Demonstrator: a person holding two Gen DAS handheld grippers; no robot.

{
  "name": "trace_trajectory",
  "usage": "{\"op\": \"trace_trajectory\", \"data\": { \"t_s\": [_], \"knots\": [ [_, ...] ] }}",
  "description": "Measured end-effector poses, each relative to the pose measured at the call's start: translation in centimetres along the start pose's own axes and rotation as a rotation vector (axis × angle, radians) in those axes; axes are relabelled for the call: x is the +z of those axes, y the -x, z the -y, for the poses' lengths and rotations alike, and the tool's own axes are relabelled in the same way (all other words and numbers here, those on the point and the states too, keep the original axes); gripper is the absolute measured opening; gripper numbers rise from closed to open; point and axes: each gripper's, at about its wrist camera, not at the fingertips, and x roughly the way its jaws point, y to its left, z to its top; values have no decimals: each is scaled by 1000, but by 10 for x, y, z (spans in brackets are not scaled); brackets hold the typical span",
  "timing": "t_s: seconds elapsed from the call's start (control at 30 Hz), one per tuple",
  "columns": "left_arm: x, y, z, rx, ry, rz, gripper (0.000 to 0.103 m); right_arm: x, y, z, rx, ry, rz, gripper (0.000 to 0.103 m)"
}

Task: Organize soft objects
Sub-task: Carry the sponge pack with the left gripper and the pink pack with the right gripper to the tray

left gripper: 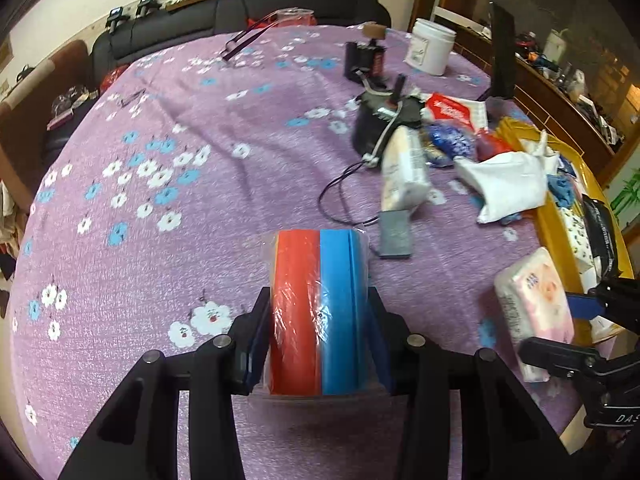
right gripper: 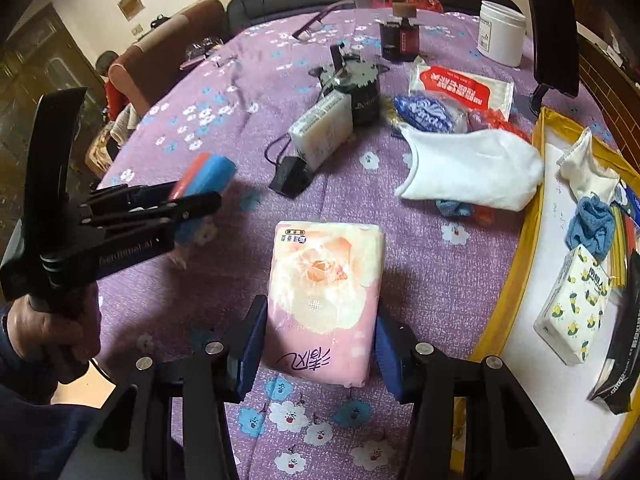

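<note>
Pink-wrapped tissue pack [right gripper: 326, 300] sits pinched between the pads of my right gripper [right gripper: 320, 340] above the purple floral cloth [right gripper: 240, 92], while my left gripper [left gripper: 318, 336], off to its left, clamps a red-and-blue sponge pack [left gripper: 318, 312].

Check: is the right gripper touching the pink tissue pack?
Touching. In the right wrist view both blue pads of the right gripper press against the sides of the pink tissue pack, with no visible gap.

3 tissue pks [right gripper: 326, 300], 1 sock [right gripper: 472, 168]
</note>
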Motion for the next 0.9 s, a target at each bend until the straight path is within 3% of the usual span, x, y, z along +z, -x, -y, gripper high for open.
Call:
{"op": "trace_trajectory", "data": {
  "t_s": [0.5,0.9],
  "knots": [
    [21,14,50,-28,-86,43,42,4,31,33,16,-49,100,54],
    [47,12,146,-148,-249,65,42,-20,79,109,-57,-235,177,54]
  ]
}}
